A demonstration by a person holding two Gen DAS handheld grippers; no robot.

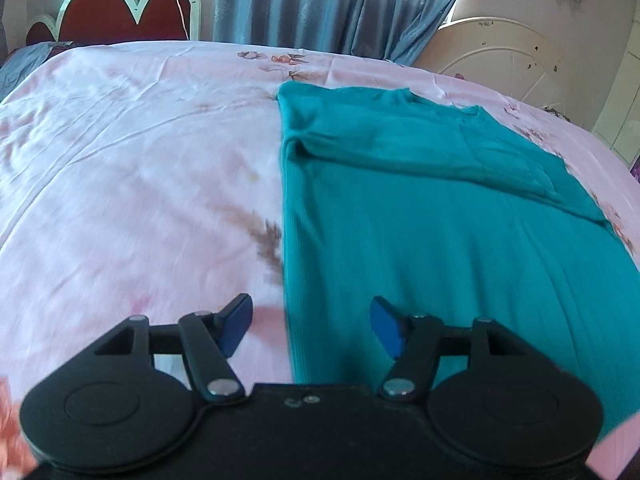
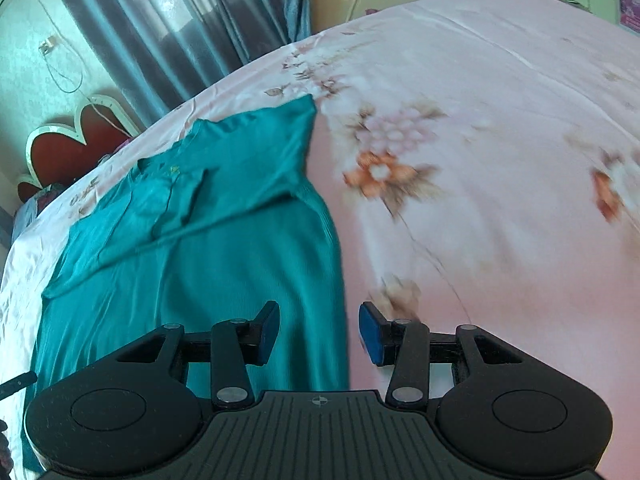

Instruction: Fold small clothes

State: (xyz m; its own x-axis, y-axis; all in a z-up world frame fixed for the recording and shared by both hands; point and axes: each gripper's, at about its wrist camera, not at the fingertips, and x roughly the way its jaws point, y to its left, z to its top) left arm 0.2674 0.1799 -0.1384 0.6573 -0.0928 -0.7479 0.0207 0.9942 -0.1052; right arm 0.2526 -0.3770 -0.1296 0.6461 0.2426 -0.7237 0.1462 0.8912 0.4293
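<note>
The teal ribbed top (image 1: 420, 208) lies flat on the bed's pink floral sheet (image 1: 132, 160), sleeves already folded across its far end, narrowing it for the next fold. The left claw (image 1: 311, 328) hangs open over its left edge, the right claw (image 2: 319, 332) over its right edge, both empty.

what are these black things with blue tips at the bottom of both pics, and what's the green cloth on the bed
Each black frame is a hand-held two-finger gripper with a camera looking along its blue pads. One picture comes from the left gripper, the other from the right gripper. Both stand open and hold nothing. On the pink flowered bedsheet lies a teal ribbed knit garment, its sleeves already folded across the top. Each gripper is above one long side edge of it.
</note>
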